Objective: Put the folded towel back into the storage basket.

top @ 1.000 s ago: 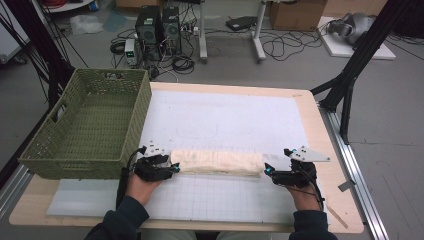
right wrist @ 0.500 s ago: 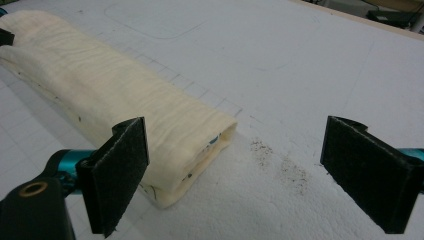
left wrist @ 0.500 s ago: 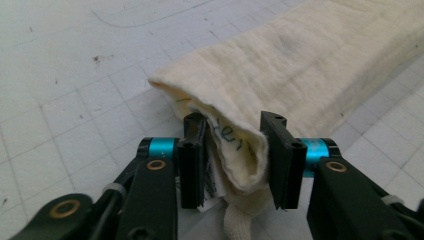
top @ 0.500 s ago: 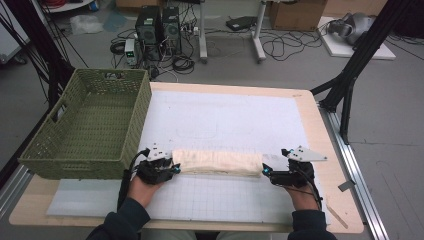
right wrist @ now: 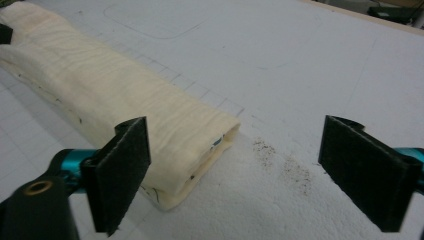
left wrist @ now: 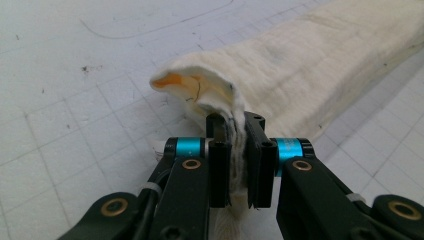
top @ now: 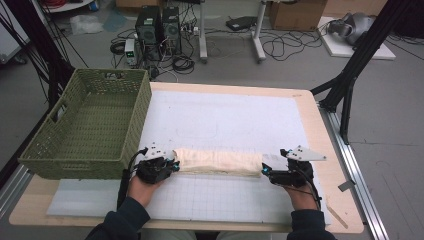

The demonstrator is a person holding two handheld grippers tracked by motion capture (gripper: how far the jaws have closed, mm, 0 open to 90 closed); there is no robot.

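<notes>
Plainly unlabelled cream cloth roll (top: pixel 220 162) in left gripper (top: pixel 172 166).

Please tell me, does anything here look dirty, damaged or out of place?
Yes. Dark specks lie on the white mat beside the folded cloth end, like spilled dirt. The cloth also shows an orange stain at its other end.
</notes>
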